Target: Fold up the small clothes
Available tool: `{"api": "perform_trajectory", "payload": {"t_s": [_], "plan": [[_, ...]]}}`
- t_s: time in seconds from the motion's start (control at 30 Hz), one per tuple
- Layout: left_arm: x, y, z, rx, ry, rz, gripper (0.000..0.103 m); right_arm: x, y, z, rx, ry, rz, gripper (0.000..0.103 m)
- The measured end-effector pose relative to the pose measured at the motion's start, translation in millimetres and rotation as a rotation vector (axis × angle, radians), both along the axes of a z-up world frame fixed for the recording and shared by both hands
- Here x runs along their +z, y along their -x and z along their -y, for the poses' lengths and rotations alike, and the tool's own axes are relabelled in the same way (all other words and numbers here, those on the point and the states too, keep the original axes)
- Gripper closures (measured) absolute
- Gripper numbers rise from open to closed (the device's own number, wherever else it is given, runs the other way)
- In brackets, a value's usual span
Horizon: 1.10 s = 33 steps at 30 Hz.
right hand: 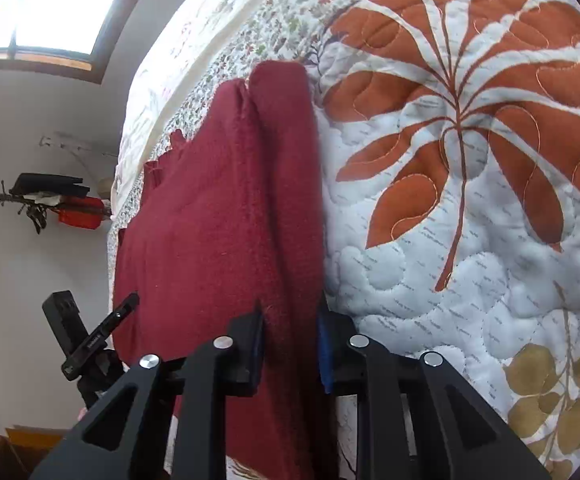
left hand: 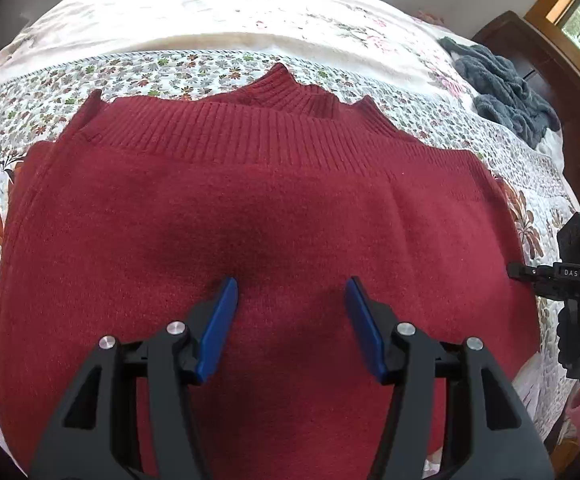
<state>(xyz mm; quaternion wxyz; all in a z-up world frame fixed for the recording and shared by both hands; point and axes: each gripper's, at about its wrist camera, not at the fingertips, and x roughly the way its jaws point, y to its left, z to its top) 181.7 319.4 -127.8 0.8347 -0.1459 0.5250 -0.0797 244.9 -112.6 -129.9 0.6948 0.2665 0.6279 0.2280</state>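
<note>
Partly hidden: the near hem of the red sweater (left hand: 250, 208) runs under the left gripper (left hand: 292, 292) and out of the bottom of the left wrist view; its sleeves cannot be made out there.
Hard to make out: the blue pads of the right gripper (right hand: 290, 332) are mostly buried in the knit, so only slivers of them show.
Left wrist view only: the sweater's ribbed band and collar at its far edge, a dark blue-grey fluffy cloth (left hand: 506, 84) lying far right on the bed, well apart from the sweater, and the right gripper's black body at the right rim.
Right wrist view only: a window (right hand: 54, 8) at upper left, a wall rack (right hand: 54, 200) with dark and red items, and the large orange leaf print of the quilt (right hand: 470, 240) to the right of the sweater.
Sweater, look: deep red knit, lying on the floral quilt of the bed, fairly flat in the left wrist view; in the right wrist view a folded, doubled edge shows.
Left gripper: jaws spread wide, holding nothing, poised over the middle of the sweater.
Right gripper: jaws clamped on the sweater's folded edge, the fabric sandwiched between them.
</note>
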Motion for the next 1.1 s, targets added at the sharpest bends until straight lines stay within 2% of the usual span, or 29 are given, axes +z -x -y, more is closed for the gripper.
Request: {"api": "perform_trajectory", "payload": {"t_s": [0.2, 0.33, 0.4, 0.47, 0.57, 0.7, 0.9, 1.1], "plan": [[-3.4, 0.3, -2.0, 0.007, 0.014, 0.002, 0.047, -0.8, -0.4, -7.1, -0.005, 0.02, -0.004, 0.083], [2.3, 2.5, -6.1, 0.018, 0.037, 0.0, 0.047, 9.6, 2.0, -4.7, -0.043, 0.006, -0.025, 0.087], [11.3, 6.9, -11.8, 0.032, 0.054, 0.007, 0.047, 30.0, 4.0, -9.4, -0.046, -0.01, -0.003, 0.088], [22.9, 13.0, -19.2, 0.038, 0.077, 0.03, 0.047, 52.6, 4.4, -22.3, -0.018, 0.015, 0.026, 0.088], [37.5, 20.5, -29.3, 0.047, 0.092, 0.059, 0.047, 92.5, 2.9, -61.1, 0.058, 0.052, 0.087, 0.088], [46.5, 25.4, -42.6, 0.065, 0.123, 0.072, 0.047, 120.2, 1.5, -119.0, 0.163, 0.108, 0.132, 0.088], [45.4, 30.0, -52.8, 0.089, 0.18, 0.067, 0.047, 113.8, 1.8, -195.1, 0.256, 0.136, 0.108, 0.089], [41.5, 29.7, -56.4, 0.097, 0.2, 0.056, 0.047, 77.3, 4.3, -239.1, 0.293, 0.192, 0.053, 0.089]]}}
